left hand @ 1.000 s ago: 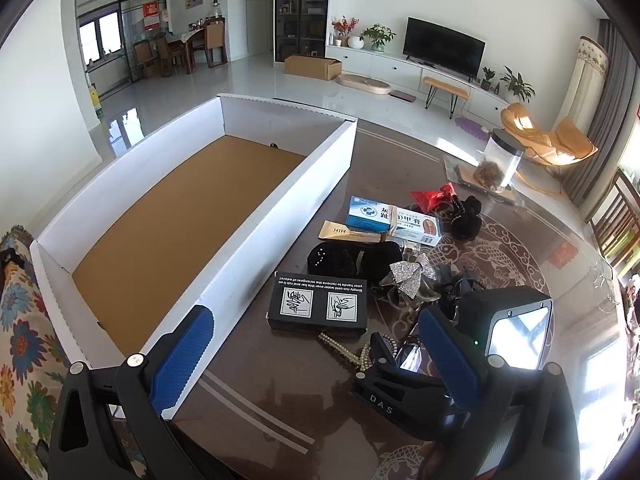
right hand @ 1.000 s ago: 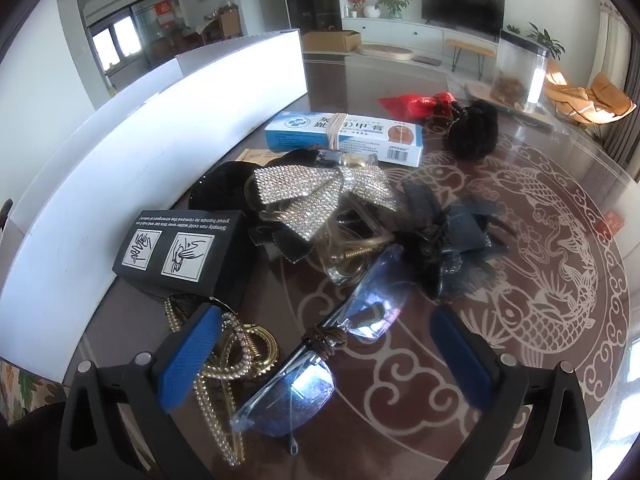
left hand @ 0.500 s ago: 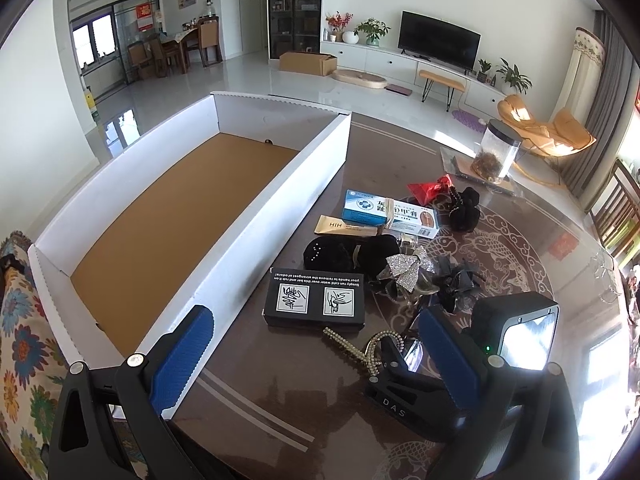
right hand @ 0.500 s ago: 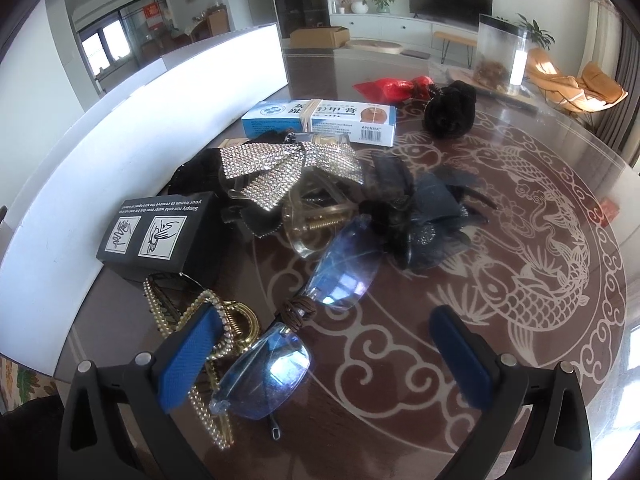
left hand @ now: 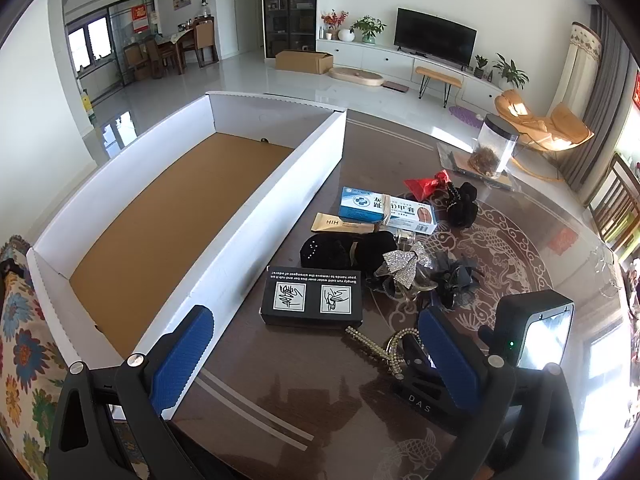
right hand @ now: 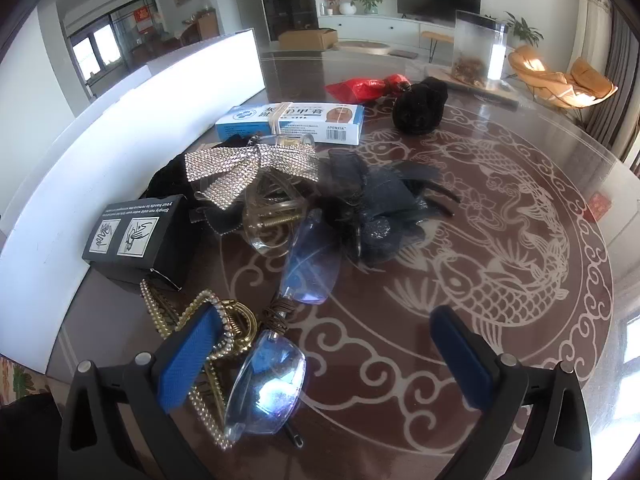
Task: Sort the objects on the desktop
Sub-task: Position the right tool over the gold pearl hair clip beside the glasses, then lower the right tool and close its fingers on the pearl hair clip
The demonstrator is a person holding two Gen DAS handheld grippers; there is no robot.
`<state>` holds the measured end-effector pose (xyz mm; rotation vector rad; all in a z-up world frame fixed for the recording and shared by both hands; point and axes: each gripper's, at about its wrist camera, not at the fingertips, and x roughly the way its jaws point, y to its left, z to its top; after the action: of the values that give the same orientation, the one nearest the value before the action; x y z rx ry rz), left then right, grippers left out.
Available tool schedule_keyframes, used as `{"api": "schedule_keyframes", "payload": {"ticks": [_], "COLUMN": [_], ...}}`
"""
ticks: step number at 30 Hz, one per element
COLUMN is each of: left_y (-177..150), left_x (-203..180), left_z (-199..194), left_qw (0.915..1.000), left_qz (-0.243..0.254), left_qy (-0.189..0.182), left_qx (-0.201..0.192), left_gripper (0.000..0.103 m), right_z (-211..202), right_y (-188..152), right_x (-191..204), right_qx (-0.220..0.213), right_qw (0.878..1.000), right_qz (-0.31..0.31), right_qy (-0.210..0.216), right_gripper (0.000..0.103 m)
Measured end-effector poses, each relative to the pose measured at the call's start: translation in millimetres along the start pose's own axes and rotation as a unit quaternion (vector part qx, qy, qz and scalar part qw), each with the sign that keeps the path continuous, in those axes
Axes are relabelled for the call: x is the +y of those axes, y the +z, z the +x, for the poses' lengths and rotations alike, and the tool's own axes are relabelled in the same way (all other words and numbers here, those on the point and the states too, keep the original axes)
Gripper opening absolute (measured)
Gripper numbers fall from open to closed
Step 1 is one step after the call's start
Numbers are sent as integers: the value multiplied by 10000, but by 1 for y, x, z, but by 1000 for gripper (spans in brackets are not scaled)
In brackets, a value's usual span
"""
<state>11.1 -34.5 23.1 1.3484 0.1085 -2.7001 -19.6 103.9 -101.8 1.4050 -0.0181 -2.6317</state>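
Observation:
A pile of small objects lies on the dark glass table. In the right wrist view I see rimless glasses [right hand: 288,312], a gold pearl hair clip [right hand: 200,320], a black box [right hand: 136,236], a rhinestone bow [right hand: 248,168], a dark gauze bow [right hand: 380,204] and a blue-white box [right hand: 292,122]. My right gripper [right hand: 324,352] is open, low over the glasses and clip. My left gripper [left hand: 316,360] is open and empty, beside the white tray [left hand: 256,216], above the black box [left hand: 312,296]. The right gripper's body [left hand: 440,384] shows in the left wrist view.
The long white tray has a brown cardboard floor [left hand: 160,232] and stands left of the pile. A red packet [right hand: 360,88], a black scrunchie [right hand: 420,104] and a clear container [right hand: 476,52] lie farther back. A floral cloth [left hand: 16,360] hangs at the table's left edge.
Both grippers have pulled back and up from the pile, so objects look smaller. The right gripper has shifted so the glasses and clip sit nearer its left finger. Nothing was grasped.

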Motion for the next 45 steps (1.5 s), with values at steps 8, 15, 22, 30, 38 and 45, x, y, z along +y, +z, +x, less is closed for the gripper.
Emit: {"api": "schedule_keyframes", "payload": {"ticks": [8,15,22,30,38,45], "left_y": [0,-2,0,2,2,2], "left_x": [-5,-13,3,7,-2,-3], "left_z": [1,6,9,15,18,23], "left_qw": [9999,9994,9998,9993,9992,9988], "left_qz": [114,311,13,-230,-55,-25], "left_qy": [38,48,10,108,297,316], "left_qx": [17,117,205,257,274,380], "left_gripper": [103,103,103,103,103,103], "right_z": [-7,-12,-18,-35,-31,-41], "right_y": [-4,-8,-7,-11,-19,-28], "right_x": [-16,-37,-48,-65,-19,-25], "right_qx": [-43,-78,-30,-117,73,575], "right_qw": [9998,9995,9974,9989,9979,9973], "right_qz": [-19,78,-96,352,-640,-110], "right_qy": [-168,-290,-707,-299,104,447], "right_gripper": [103,103,103,103,103,103]}}
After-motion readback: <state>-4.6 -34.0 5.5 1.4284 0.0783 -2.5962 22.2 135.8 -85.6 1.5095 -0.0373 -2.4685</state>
